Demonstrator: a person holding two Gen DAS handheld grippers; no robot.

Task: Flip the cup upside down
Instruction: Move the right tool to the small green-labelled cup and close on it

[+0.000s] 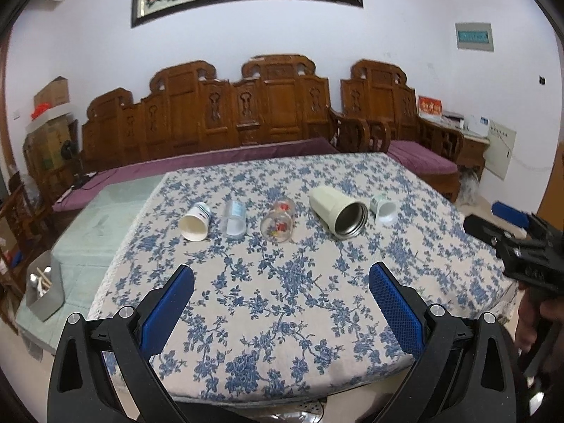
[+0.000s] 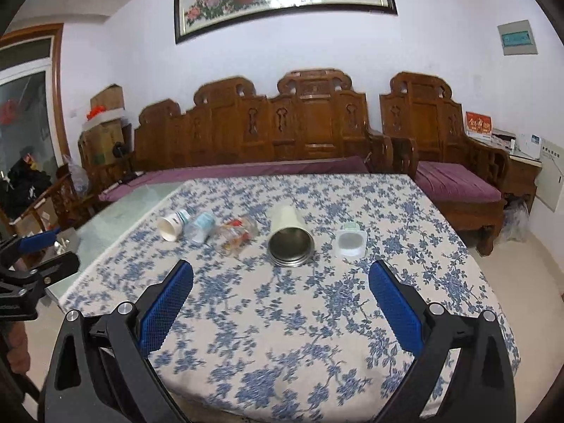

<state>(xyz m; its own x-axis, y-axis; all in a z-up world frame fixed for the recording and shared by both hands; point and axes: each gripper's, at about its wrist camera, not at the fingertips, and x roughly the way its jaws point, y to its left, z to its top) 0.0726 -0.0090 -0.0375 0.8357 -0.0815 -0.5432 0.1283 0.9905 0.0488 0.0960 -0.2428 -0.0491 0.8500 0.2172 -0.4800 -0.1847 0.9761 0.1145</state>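
Note:
Several cups lie on their sides in a row on the blue-flowered tablecloth [image 1: 282, 299]: a white paper cup [image 1: 195, 221] [image 2: 172, 225], a clear plastic cup [image 1: 235, 219] [image 2: 201, 227], a glass with red print [image 1: 278, 220] [image 2: 238, 234], a cream metal tumbler [image 1: 338, 215] [image 2: 289, 235] and a small white cup [image 1: 383, 208] [image 2: 350, 240]. Their mouths face me. My left gripper [image 1: 282, 275] is open and empty, above the near part of the table. My right gripper [image 2: 281, 275] is open and empty, short of the tumbler.
A carved wooden sofa [image 1: 246, 112] with purple cushions stands behind the table. A grey box [image 1: 44, 289] with utensils sits at the table's left edge. The right gripper shows at the right edge of the left wrist view [image 1: 521, 246]. Boxes [image 2: 105, 120] are stacked at far left.

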